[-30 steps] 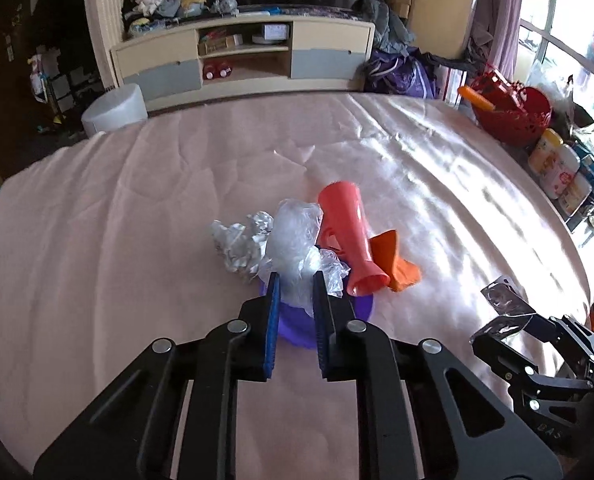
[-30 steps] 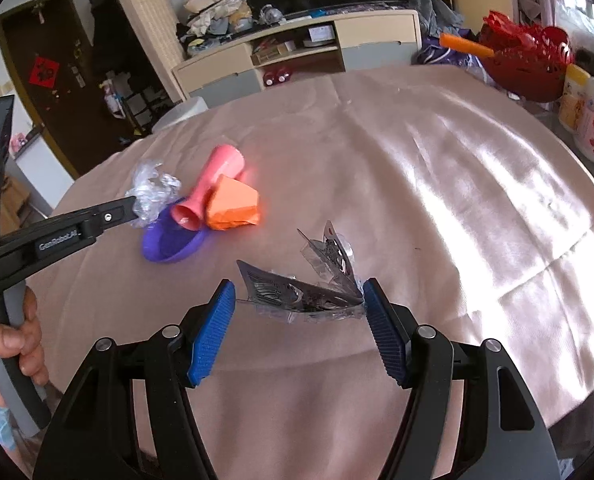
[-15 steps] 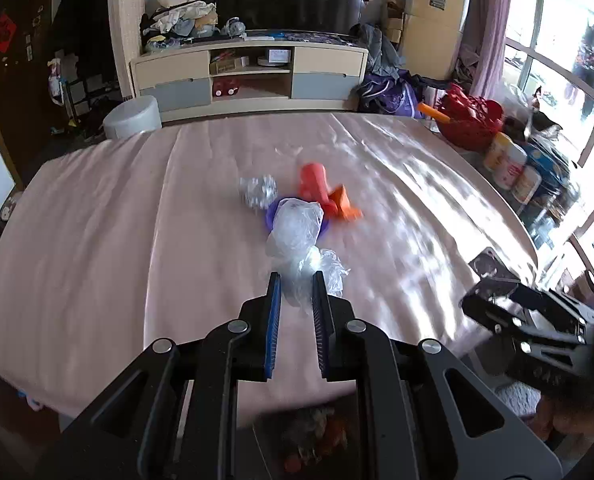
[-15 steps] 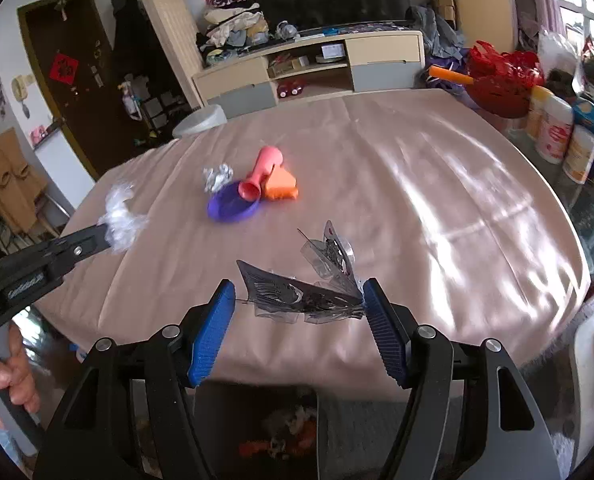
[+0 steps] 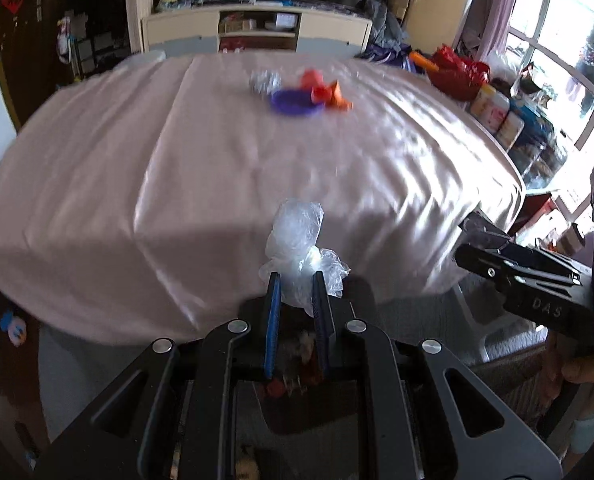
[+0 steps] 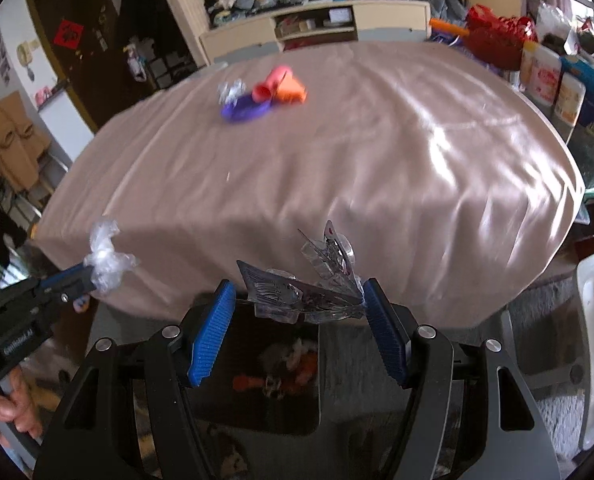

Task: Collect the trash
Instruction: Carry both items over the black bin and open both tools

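Two grippers each carry one piece of trash: the left gripper (image 5: 296,280) is clamped on a crumpled clear plastic bag (image 5: 297,236) at lower centre, and the right gripper (image 6: 297,300) grips a crushed clear plastic package (image 6: 305,288) between wide-set pads. One dark trash bin (image 6: 257,400) sits below both. Four items lie at upper centre on the pink tablecloth (image 6: 377,160): one foil ball (image 6: 231,90), one purple lid (image 6: 243,111), one pink cup (image 6: 271,82), one orange wrapper (image 6: 293,90).

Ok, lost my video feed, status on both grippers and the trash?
Left gripper shut on clear plastic wrap. Right gripper shut on crushed clear packaging. Both over dark bin past table edge; nothing blocking.
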Available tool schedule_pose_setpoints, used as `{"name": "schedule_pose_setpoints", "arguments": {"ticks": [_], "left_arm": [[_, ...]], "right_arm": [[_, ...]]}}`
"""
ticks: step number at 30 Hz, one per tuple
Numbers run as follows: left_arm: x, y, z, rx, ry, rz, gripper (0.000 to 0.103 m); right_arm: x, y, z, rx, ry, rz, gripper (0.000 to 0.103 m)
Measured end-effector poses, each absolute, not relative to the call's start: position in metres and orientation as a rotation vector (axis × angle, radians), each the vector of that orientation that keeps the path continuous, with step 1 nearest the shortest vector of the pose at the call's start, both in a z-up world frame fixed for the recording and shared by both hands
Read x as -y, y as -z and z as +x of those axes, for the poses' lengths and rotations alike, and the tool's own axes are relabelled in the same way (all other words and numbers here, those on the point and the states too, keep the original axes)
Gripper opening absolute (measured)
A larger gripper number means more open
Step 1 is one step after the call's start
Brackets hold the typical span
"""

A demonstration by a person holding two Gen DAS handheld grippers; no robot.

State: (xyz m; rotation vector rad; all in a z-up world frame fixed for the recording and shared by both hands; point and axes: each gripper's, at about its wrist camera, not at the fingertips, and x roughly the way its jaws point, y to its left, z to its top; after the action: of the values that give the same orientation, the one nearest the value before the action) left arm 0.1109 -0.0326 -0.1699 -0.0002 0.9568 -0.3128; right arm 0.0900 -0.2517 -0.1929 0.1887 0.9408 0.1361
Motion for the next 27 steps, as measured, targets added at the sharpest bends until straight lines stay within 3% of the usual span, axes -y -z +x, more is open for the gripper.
{"name": "schedule_pose_setpoints", "arguments": {"ticks": [14,21,27], "left_arm": [[0.031,0.283,0.070,-1.184,0.354,-0.026,0.014],[0.033,0.288,0.072,-1.199,0.367,-0.023,0.015],[0.033,0.288,0.073,-1.207,0.364,-0.022,0.023]], "right_arm": [[0.217,0.270,0.072,-1.106,-0.170,0.163,0.067],[0.211,0.275,0.076,-1.124,-0.209,0.225,0.067],[0.205,0.273,0.079,-1.117,-0.226,0.232,0.068]]}}
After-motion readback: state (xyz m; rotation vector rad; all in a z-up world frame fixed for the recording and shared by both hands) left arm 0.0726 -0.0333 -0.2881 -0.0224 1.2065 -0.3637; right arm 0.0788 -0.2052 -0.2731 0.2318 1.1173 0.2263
